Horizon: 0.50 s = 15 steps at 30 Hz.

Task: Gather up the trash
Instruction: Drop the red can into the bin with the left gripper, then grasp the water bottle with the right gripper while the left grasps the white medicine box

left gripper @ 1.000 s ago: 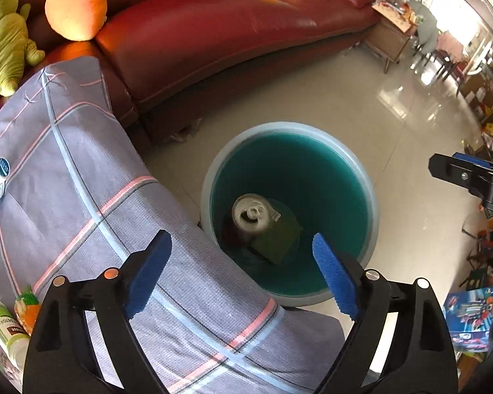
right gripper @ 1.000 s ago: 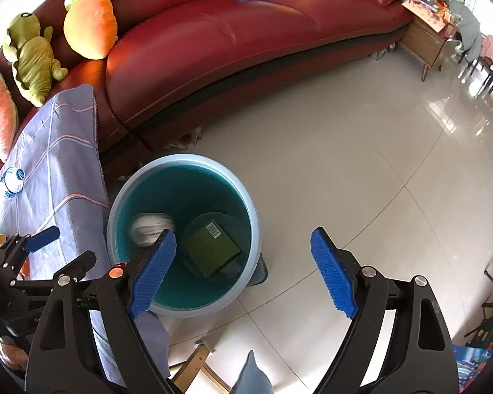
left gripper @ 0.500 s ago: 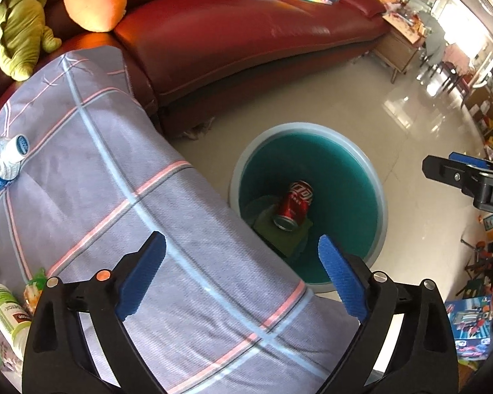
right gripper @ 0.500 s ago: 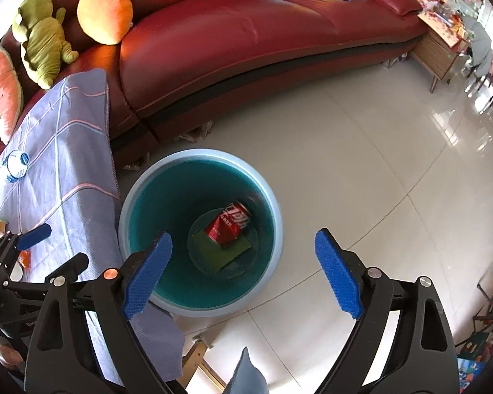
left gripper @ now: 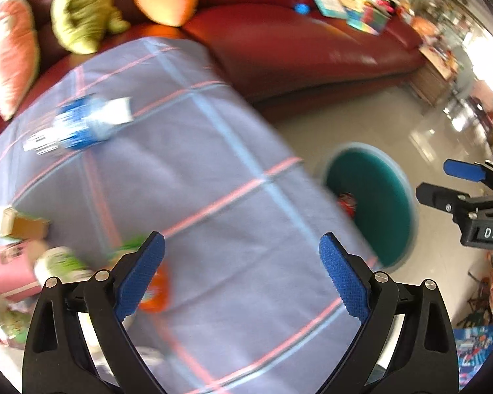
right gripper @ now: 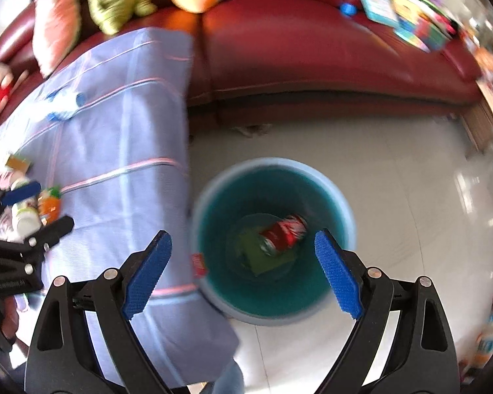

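Observation:
My left gripper (left gripper: 241, 239) hangs open and empty over the checked tablecloth (left gripper: 213, 180). A crushed clear bottle with a blue label (left gripper: 79, 128) lies on the cloth farther back and to the left. An orange packet (left gripper: 157, 292) and a white-green bottle (left gripper: 59, 262) sit by the left fingertip. My right gripper (right gripper: 243, 233) is open and empty above the blue bin (right gripper: 272, 162). Inside the bin a red can (right gripper: 286, 229) lies on a green box (right gripper: 266, 259). The bin (left gripper: 378, 197) shows at the table's right edge in the left wrist view.
A red sofa (right gripper: 312, 49) with plush toys (right gripper: 118, 0) and books (right gripper: 410, 16) runs along the back. A pink carton (left gripper: 10, 272) and a cardboard box (left gripper: 23, 225) sit at the table's left. Glossy tiled floor (right gripper: 410, 197) lies right of the bin.
Both grippers have swung left, away from over the bin toward the table. The red can has settled on its side in the bin. The picture is now motion-blurred.

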Available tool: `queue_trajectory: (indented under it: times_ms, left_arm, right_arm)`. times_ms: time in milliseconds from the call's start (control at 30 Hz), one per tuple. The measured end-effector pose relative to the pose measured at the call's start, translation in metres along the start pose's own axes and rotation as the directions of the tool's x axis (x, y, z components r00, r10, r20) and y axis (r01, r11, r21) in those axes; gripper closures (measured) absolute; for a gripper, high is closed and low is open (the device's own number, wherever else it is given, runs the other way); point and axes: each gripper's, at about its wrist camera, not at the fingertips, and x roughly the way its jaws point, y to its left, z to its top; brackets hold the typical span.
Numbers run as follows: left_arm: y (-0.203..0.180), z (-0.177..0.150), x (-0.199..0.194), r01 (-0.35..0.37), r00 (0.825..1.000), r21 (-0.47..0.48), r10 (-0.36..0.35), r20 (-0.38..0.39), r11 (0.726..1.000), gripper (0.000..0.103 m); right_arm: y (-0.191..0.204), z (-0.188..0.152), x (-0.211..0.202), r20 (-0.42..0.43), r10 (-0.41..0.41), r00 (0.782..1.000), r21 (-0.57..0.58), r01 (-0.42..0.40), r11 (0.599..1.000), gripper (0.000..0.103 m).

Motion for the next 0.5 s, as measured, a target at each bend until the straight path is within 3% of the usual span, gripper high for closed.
queue_trajectory:
  times_ms: [233, 500]
  left_arm:
    - [0.100, -0.002, -0.036, -0.114, 0.993, -0.151, 0.118, 0.020, 0.982, 0.008]
    - [0.190, -0.006, -0.061, -0.175, 0.981, -0.309, 0.191, 0.023, 0.935, 0.008]
  right_arm:
    - [0.089, 0.030, 0.005, -0.007, 0.051, 0.999, -0.233, -0.051, 0.971, 0.018]
    - [0.188, 0.074, 0.008, -0.062, 0.113, 0.992, -0.448, -0.128, 0.885, 0.018]
